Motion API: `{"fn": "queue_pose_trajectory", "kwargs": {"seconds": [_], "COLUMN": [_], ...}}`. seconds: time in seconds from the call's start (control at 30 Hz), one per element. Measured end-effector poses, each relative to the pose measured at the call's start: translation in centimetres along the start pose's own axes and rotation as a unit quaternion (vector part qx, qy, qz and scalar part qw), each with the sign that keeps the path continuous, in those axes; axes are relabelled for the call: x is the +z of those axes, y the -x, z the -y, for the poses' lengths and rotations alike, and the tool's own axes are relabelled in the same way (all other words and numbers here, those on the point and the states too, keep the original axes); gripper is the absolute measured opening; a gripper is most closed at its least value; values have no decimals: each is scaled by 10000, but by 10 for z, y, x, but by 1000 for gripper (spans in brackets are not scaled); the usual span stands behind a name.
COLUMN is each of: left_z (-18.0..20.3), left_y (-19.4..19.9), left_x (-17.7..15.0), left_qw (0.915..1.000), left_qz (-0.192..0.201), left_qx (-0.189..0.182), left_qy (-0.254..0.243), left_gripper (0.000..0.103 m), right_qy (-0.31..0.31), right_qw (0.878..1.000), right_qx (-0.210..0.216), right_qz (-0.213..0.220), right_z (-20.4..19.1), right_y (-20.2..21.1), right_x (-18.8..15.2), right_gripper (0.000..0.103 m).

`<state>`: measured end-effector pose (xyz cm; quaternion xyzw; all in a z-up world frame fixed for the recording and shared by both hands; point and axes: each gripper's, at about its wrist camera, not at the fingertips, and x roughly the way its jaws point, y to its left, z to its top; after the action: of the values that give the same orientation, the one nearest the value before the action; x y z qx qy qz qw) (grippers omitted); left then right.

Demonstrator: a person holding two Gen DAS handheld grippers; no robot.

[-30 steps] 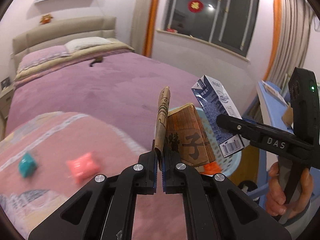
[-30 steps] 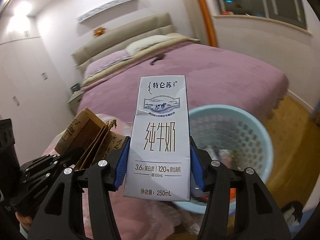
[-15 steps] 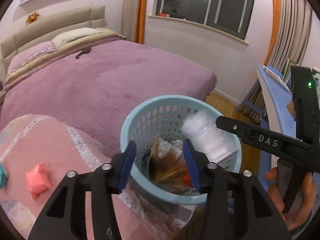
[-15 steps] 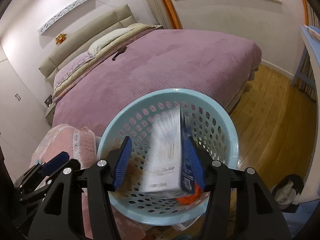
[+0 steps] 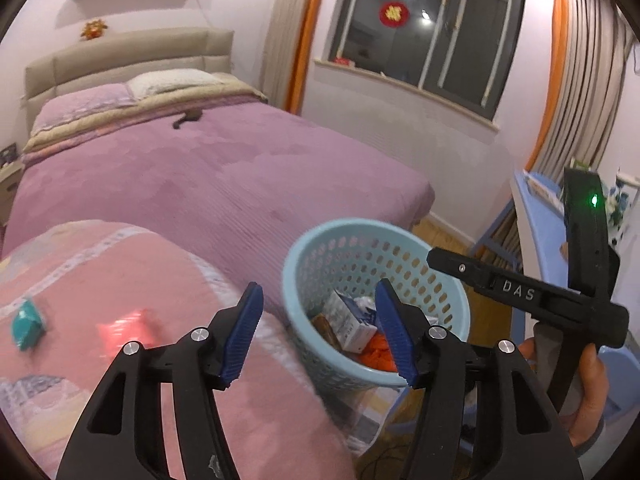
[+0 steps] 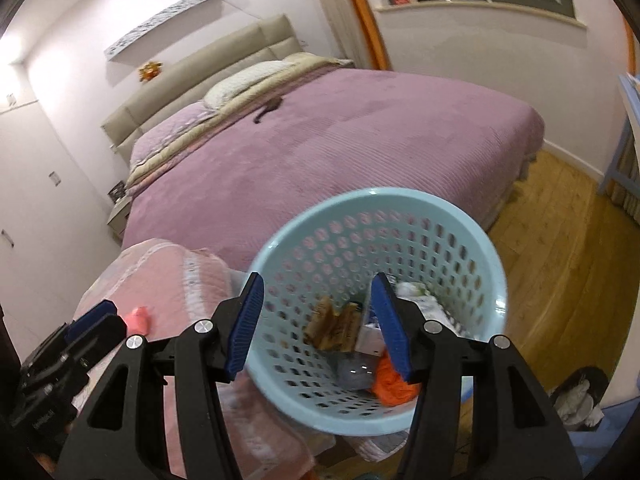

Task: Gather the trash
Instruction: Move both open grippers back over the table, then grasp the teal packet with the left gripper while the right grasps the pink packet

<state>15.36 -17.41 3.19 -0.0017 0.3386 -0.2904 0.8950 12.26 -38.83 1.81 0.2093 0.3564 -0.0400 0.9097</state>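
A light blue perforated basket (image 5: 297,257) (image 6: 380,194) stands beside the bed. In it lie a white and blue milk carton (image 5: 352,320) (image 6: 370,338), a brown paper bag (image 5: 323,327) (image 6: 336,326) and something orange (image 5: 376,354) (image 6: 394,384). My left gripper (image 5: 320,292) hangs over the basket's near rim; its jaws are opening, with nothing between them. My right gripper (image 6: 318,284) is open and empty above the basket. On the pink quilt (image 5: 120,272) lie a blurred red packet (image 5: 126,328) (image 6: 138,318) and a teal item (image 5: 28,324).
A bed with a purple cover (image 5: 192,184) fills the left and the middle, with a small dark object (image 5: 188,119) on it. A blue desk (image 5: 536,216) stands at the right. The wooden floor (image 6: 560,280) holds a slipper (image 6: 580,396). A hand (image 5: 588,380) holds the right gripper.
Both grippers have let go. The brown bag and the milk carton have fallen into the basket. The left jaws went from shut to wide apart. The left view has swung back left.
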Motion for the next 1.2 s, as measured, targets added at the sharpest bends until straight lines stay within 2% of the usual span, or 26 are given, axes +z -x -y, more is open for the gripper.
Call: {"fn": "queue_pose_trajectory", "kwargs": {"seconds": [0.2, 0.3, 0.5, 0.6, 0.73, 0.87, 1.0, 1.2], "left_z": [-38, -67, -131, -165, -206, -237, -243, -249], "left_y": [51, 74, 108, 116, 113, 100, 75, 42], "left_x": [1, -2, -19, -27, -42, -58, -66, -52], "left_qw": [9982, 9957, 9861, 9801, 9742, 9721, 9757, 9689], "left_qz": [430, 590, 742, 722, 513, 180, -248, -513], "left_qx": [346, 536, 1087, 1324, 1491, 1356, 1327, 1700], "left_qy": [221, 472, 1016, 1290, 1614, 1907, 1728, 1724], "left_gripper": [57, 64, 68, 68, 68, 68, 68, 68], "right_qy": [498, 745, 1266, 1504, 1683, 2034, 2164, 2053], "right_qw": [9982, 9959, 9892, 9852, 9817, 9750, 9704, 9675], "right_qx": [287, 466, 718, 804, 888, 858, 945, 1140], "right_qz": [153, 198, 194, 174, -73, -238, -504, -941], "right_z": [-54, -81, -131, -155, -175, -196, -208, -209], "right_y": [11, 13, 2, -6, -23, -36, -51, -73], "right_x": [-3, -8, -24, -36, -51, -74, -92, -102], "right_gripper": [53, 53, 52, 44, 44, 44, 44, 44]}}
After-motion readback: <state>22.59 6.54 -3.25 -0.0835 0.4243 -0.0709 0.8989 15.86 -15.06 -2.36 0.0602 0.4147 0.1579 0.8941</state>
